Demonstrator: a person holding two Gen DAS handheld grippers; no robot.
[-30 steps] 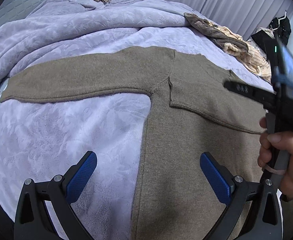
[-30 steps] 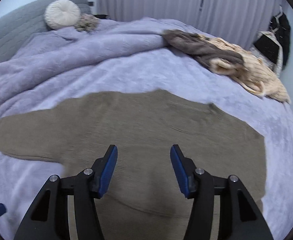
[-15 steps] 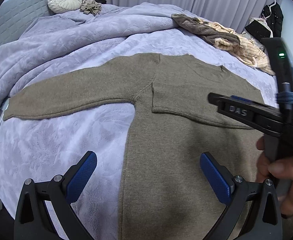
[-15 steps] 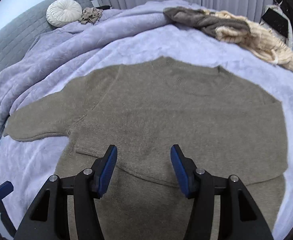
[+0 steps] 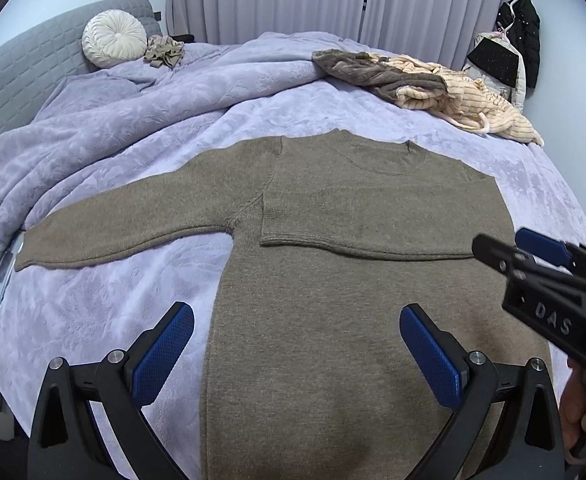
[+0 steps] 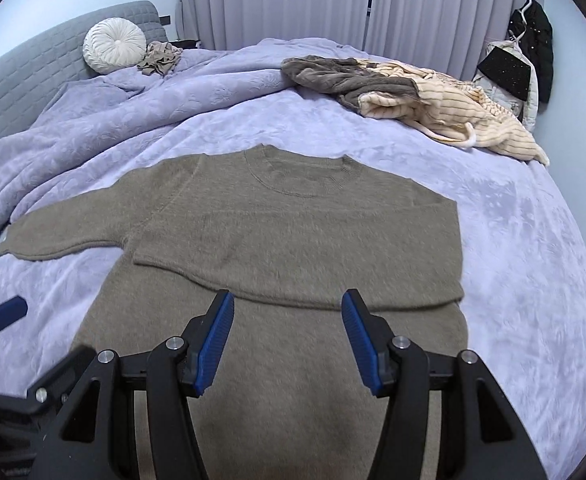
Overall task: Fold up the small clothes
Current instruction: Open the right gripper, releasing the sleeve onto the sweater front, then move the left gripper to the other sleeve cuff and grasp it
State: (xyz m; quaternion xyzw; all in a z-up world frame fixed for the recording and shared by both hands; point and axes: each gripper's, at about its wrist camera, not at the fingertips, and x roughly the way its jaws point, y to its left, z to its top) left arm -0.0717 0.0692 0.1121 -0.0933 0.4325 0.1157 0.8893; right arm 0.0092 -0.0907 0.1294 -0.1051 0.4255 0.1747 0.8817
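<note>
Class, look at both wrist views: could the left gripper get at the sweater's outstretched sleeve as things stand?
Probably yes: the left gripper is open and empty, and the outstretched sleeve lies flat on the bedspread with nothing covering it.

The sweater was a fine, matt knit in taupe, slightly fuzzy, with ribbed bands at collar and cuff; the bed cover was a plush lilac fleece embossed with a leafy pattern, softly sheened; the heaped clothes looked like ribbed knit, grey-brown and cream; the round cushion was pleated cream cloth with a faint sheen; the headboard was quilted grey fabric, matt; the curtains hung as smooth, pale cloth; the right gripper and left gripper were matt black plastic with bright metal screws; their pads were blue, finely cross-hatched rubber
</note>
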